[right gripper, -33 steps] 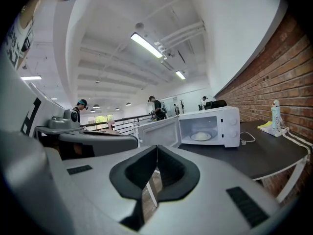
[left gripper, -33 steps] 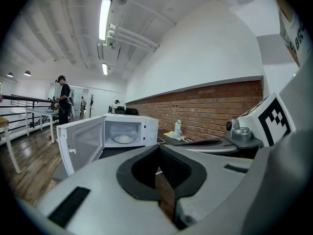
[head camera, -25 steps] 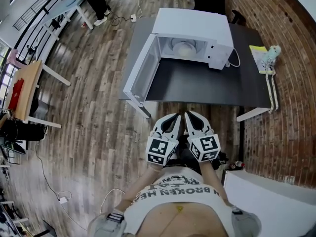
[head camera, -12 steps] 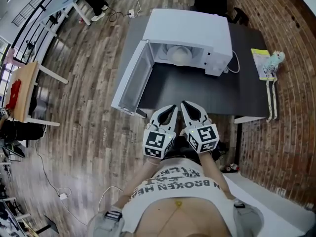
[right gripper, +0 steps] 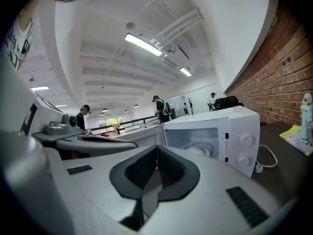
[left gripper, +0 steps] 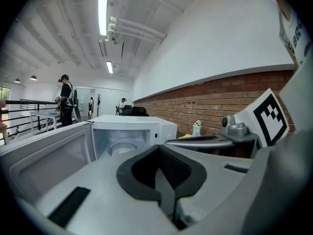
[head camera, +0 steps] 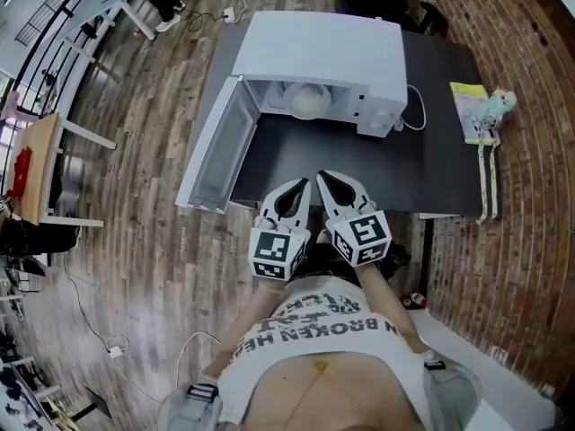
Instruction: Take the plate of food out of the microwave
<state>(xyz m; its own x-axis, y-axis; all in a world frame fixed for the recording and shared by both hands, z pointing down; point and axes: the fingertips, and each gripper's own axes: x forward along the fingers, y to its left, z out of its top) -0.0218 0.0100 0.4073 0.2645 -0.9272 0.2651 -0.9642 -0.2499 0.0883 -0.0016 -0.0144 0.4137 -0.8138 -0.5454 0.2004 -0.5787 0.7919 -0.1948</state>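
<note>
A white microwave (head camera: 319,57) stands on a black table (head camera: 377,164) with its door (head camera: 214,151) swung open to the left. Inside sits a pale domed plate of food (head camera: 305,103), also seen in the left gripper view as the plate (left gripper: 120,148) and in the right gripper view as the plate (right gripper: 198,150). My left gripper (head camera: 303,183) and right gripper (head camera: 322,176) are side by side at the table's front edge, well short of the microwave. Both point at the opening, both are shut, and both hold nothing.
A yellow booklet (head camera: 469,106) and a small figure (head camera: 499,100) lie at the table's right end. A white cable (head camera: 415,115) runs from the microwave's right side. A brick wall (head camera: 521,196) borders the right. People stand far back by a railing (left gripper: 64,98).
Both grippers have moved forward together from in front of the table to its front edge. The microwave and its open door now sit closer in the head view.
</note>
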